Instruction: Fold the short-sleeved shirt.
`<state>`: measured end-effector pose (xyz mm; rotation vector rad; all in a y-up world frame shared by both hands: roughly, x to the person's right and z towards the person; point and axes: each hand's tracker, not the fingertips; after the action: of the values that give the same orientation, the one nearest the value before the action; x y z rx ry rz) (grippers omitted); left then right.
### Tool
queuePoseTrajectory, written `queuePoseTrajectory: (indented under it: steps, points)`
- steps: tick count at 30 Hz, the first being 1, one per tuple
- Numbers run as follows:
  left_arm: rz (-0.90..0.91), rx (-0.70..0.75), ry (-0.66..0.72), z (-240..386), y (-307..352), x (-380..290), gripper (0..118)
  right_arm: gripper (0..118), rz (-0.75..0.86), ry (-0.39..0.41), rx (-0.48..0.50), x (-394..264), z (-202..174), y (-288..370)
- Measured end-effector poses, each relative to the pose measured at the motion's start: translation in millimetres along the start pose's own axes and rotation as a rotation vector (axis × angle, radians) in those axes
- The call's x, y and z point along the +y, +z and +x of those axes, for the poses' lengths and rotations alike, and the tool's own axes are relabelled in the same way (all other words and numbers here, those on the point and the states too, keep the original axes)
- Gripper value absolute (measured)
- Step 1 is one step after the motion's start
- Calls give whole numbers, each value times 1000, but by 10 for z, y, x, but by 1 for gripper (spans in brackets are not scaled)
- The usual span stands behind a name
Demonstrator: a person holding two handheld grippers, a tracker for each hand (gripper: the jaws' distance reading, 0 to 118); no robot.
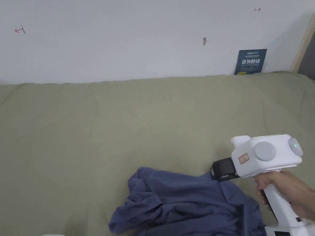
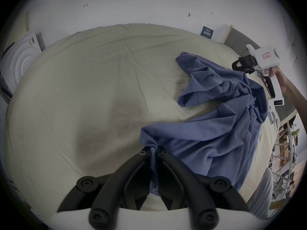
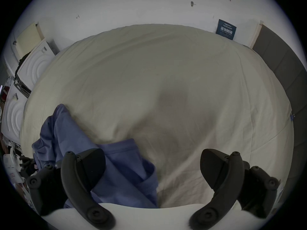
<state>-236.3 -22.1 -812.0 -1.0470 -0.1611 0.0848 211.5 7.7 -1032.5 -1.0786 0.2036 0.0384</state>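
Note:
A blue short-sleeved shirt lies crumpled on the olive-green bed sheet, near the front edge in the head view. My left gripper is shut on a bunched edge of the shirt, which trails away to the right. My right gripper stands open just above the sheet, its jaws wide apart; the shirt lies beside and under its left jaw. In the head view the white right gripper hovers at the shirt's far right edge, held by a hand.
A white wall runs behind the bed, with a dark blue sign leaning on it at the back right. White appliances stand past the bed's left end. A grey headboard borders the right side. The sheet's back and left parts lie bare.

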Motion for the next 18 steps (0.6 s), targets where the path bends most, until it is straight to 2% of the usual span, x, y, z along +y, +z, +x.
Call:
queuePoseTrajectory:
  steps: [3,5,7,8,9,11,12,14,15,16,18]
  points:
    - [5,-3,2,-6,-9,-16,6,113,-7,-13,-7,-51,82,29]
    - [7,-3,9,-5,-19,-24,6,113,-49,7,-30,-106,80,-100]
    - [6,-3,13,-13,-35,-26,6,103,-114,32,-32,-234,-20,-261]
    - [7,-3,16,-13,-36,-26,6,102,-64,114,-112,-300,-109,-336]
    - [6,-3,16,-13,-38,-26,6,100,-3,176,-148,-323,-195,-309]
    - [0,-3,16,-9,-44,-20,6,85,-20,122,-107,-282,-192,-247]
    - [-3,-1,16,-4,-52,-14,6,63,10,130,-113,-389,-306,-71]
    - [-10,7,20,20,-58,-4,6,2,29,161,-75,-425,-408,74]
    - [-11,13,24,38,-49,1,6,2,23,187,-126,-434,-451,48]
    - [-13,18,23,49,-46,4,6,2,-2,211,-112,-403,-429,-3]
    - [-19,27,31,68,-11,31,6,2,-29,164,-47,-389,-421,137]
